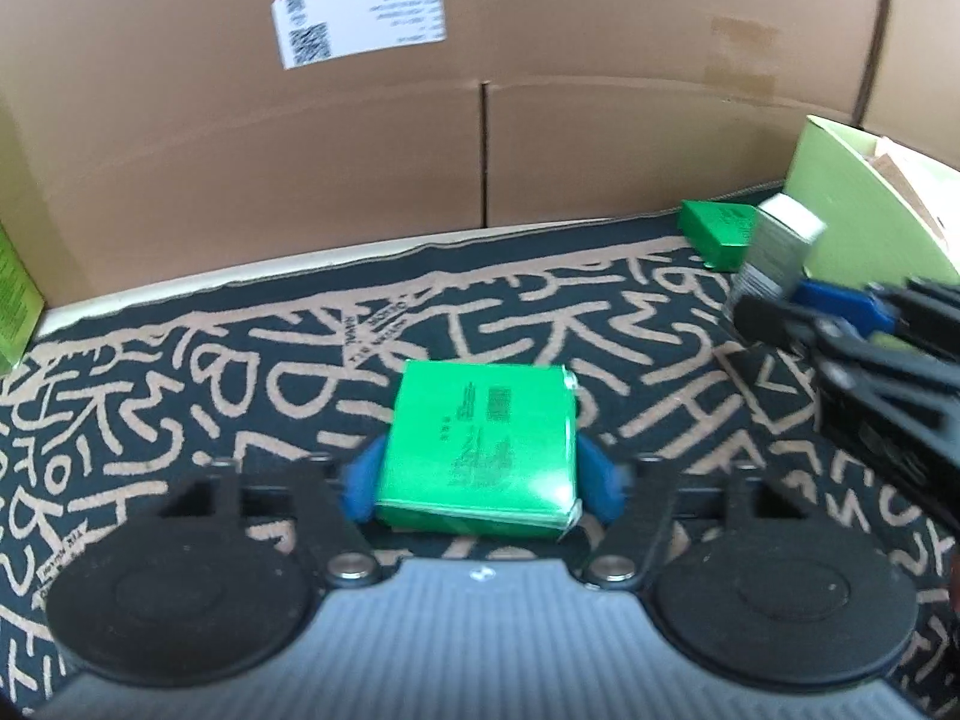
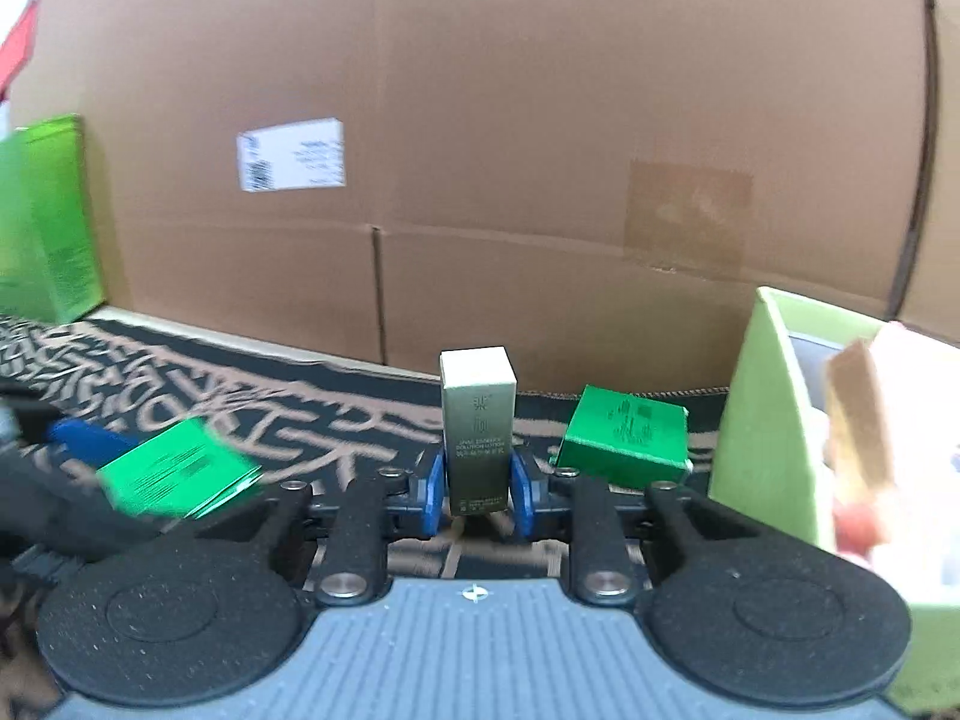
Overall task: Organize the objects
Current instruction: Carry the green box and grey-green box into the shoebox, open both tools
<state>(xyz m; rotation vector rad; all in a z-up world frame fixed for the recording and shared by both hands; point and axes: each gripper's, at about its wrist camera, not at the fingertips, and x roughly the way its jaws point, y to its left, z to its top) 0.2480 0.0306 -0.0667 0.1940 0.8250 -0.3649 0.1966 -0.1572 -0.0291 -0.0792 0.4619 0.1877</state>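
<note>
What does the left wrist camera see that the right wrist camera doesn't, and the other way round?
Only the left wrist view shows the left gripper from behind, its blue fingers on the sides of a flat green box.

Only the right wrist view shows the writing on the front of the tall gold box standing between the right gripper's fingers.

Both show the patterned mat, the cardboard wall with its white label, a second green box and the pale green bin.
</note>
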